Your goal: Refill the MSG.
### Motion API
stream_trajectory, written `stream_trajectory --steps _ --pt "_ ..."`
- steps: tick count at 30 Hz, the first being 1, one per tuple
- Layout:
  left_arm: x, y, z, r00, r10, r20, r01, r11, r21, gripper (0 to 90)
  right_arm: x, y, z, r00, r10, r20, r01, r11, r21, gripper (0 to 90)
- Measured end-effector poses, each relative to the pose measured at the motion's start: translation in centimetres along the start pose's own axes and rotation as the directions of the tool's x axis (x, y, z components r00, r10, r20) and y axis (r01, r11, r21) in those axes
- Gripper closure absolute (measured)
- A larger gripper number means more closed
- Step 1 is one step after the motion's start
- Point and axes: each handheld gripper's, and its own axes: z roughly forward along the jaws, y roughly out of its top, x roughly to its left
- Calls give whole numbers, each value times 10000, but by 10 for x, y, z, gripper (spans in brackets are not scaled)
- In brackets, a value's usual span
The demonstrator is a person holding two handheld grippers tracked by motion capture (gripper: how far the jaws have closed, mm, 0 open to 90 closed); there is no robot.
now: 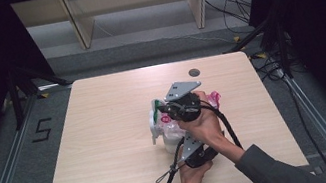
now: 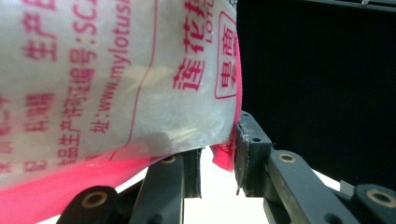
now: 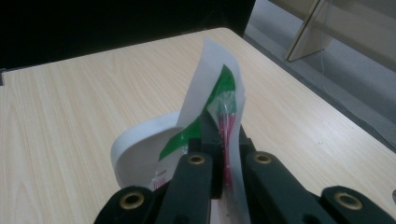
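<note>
A translucent plastic bag (image 1: 173, 128) with pink print sits mid-table, bunched over a white round container (image 1: 169, 146). In the left gripper view the bag (image 2: 116, 79) bulges across the jaws, its pink corner hanging between the pads. My left gripper (image 2: 218, 140) is closed partway on it. From the high view, the left gripper (image 1: 180, 142) comes in from below the bag. My right gripper (image 3: 219, 127) is shut on an upright white-and-green flap (image 3: 215, 79) and a pink-streaked film edge, above the container (image 3: 135, 154). The right gripper (image 1: 164, 110) points left at the flap (image 1: 155, 109).
The wooden table (image 1: 114, 171) has a round cable hole (image 1: 193, 72) near its far edge. Pale shelf legs (image 1: 80, 24) stand beyond the table. Cables (image 1: 236, 2) lie on the floor at the right, and each gripper's black cable (image 1: 167, 182) trails toward the front edge.
</note>
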Motion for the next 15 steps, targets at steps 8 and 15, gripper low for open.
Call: stream_trajectory --steps 8,15 --pt "0 1 0 10000 22 -59 -21 10000 58 739 -1 1 -1 9999 -13 -113 14 10000 40 900" --pt "-1 0 2 9999 81 126 -79 9999 -153 740 1 0 0 10000 -42 4 42 10000 83 900"
